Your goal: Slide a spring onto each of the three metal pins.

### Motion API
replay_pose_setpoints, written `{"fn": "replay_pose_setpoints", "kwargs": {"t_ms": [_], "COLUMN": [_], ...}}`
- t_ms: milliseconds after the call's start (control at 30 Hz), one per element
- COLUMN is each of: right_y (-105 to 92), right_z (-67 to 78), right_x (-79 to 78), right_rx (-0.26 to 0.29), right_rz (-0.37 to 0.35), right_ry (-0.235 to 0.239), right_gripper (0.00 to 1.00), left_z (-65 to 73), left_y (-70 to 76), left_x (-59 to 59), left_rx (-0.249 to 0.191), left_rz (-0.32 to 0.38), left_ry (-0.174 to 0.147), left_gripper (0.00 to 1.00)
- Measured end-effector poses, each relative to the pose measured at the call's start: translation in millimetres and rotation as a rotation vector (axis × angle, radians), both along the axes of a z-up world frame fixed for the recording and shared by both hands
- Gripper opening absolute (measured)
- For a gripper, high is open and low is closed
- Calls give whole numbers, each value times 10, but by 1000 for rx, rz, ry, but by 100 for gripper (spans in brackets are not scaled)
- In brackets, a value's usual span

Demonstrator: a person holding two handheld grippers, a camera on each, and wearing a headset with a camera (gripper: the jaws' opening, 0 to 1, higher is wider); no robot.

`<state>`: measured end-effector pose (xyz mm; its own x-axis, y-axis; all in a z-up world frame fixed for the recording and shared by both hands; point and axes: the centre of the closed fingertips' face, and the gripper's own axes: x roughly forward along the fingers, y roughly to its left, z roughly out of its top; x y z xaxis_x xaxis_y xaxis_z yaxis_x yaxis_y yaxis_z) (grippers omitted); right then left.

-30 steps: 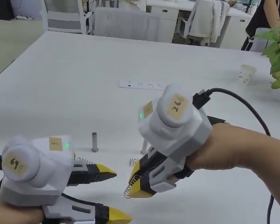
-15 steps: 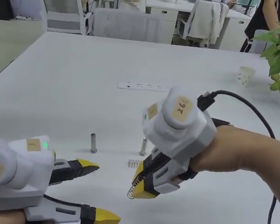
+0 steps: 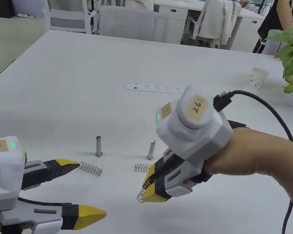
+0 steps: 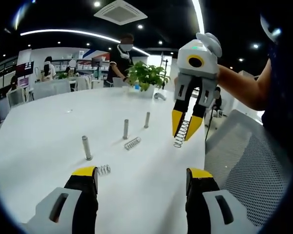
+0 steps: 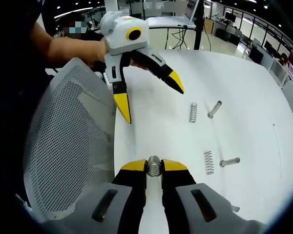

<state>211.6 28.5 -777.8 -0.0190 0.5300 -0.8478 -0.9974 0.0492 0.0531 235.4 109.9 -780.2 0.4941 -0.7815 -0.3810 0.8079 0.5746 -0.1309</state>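
Gripping one spring (image 5: 155,165), right tool (image 4: 184,128) closed, left tool (image 4: 142,173) wide and empty, three pins (image 4: 87,146) (image 4: 125,129) (image 4: 147,119), two loose springs (image 4: 104,169) (image 4: 132,143).

My left gripper (image 4: 142,174) has its jaws spread wide over the white table (image 4: 39,122). A spring (image 4: 104,169) lies just beside the left jaw tip, near the closest pin (image 4: 87,147). Farther right, my right gripper (image 4: 184,130) pinches a second spring (image 4: 179,140).

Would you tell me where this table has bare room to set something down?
Bare table lies between the power strip and the pins, and left of them. It is crowded near the pins, where loose springs lie and the right gripper holds a spring.
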Motion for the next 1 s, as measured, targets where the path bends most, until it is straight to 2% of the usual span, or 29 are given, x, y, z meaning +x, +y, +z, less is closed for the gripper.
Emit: {"fn": "replay_pose_setpoints", "kwargs": {"t_ms": [333, 733, 1000], "right_y": [-125, -412, -639], "right_z": [14, 108, 160], "right_x": [43, 212, 336], "right_rx": [-1, -9, -19], "right_rz": [-27, -94, -148], "right_ry": [-2, -16, -33], "right_gripper": [8, 8, 8], "left_z": [5, 36, 28], "left_y": [127, 149, 149], "left_x": [12, 42, 44], "left_rx": [-2, -11, -10], "left_rz": [44, 65, 67], "left_ry": [-4, -16, -13], "left_gripper": [70, 71, 70]}}
